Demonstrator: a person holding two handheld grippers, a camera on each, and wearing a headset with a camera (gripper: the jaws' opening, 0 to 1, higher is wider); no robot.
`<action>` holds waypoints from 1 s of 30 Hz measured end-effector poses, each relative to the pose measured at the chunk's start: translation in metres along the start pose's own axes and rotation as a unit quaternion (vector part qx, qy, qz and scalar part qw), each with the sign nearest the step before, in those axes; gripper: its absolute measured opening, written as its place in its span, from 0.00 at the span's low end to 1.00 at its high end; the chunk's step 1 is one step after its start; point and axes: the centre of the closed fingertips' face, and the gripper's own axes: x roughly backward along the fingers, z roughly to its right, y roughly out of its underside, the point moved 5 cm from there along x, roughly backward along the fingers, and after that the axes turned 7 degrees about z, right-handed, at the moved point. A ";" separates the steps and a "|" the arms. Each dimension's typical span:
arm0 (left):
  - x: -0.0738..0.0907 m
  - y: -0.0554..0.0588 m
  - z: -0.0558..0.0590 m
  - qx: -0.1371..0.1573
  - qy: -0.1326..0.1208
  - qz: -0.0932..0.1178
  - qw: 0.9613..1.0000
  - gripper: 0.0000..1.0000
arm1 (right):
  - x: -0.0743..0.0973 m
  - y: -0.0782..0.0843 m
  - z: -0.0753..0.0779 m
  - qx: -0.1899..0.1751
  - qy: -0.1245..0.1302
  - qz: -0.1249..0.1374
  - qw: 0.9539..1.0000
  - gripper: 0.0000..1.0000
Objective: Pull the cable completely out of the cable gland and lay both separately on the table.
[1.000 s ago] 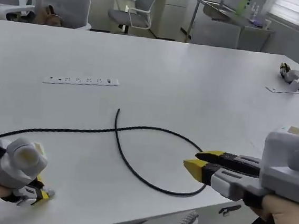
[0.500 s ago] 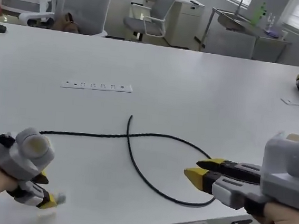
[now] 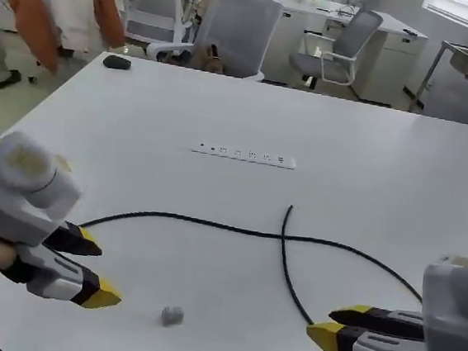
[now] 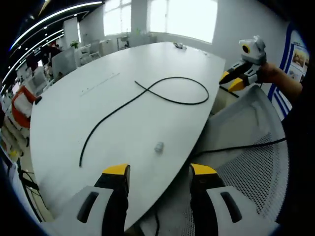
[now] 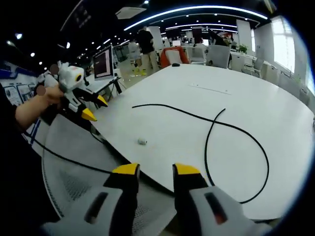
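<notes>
White tabletop [image 3: 345, 136] in an open office, its near edge running just under both grippers. Left gripper [image 3: 102, 275] hovered over that edge, jaws spread wide, nothing between them. Right gripper [image 3: 332, 322] hovered at the same edge, jaws a little apart, also empty. White mesh [image 4: 256, 167] sat below the left gripper's jaws, off the table edge, with a thin black cord [image 4: 236, 147] across it. Cable gland [image 3: 171, 315], small and grey, lay on the table between the two grippers, just ahead of the left gripper's tips and nearer to it than to the right one. Gland was apart from the cable. Black cable [image 3: 213, 224] lay loose on the table beyond the gland, crossing itself once into a loop ahead of the right gripper. One cable end stopped ahead of the left gripper, clear of the gland. Farther out past the cable was a flush white socket strip [image 3: 244, 154]. Beyond that, a dark mouse [image 3: 116, 62] sat near the far edge. Behind the table were grey office chairs [image 3: 235, 30], desks, and a person in an orange jacket [image 3: 64, 1] standing off to the left gripper's side.
</notes>
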 end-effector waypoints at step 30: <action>0.036 0.044 -0.006 0.121 -0.146 0.068 0.980 0.57 | 0.003 0.027 0.001 -0.056 0.000 -0.036 0.998 0.33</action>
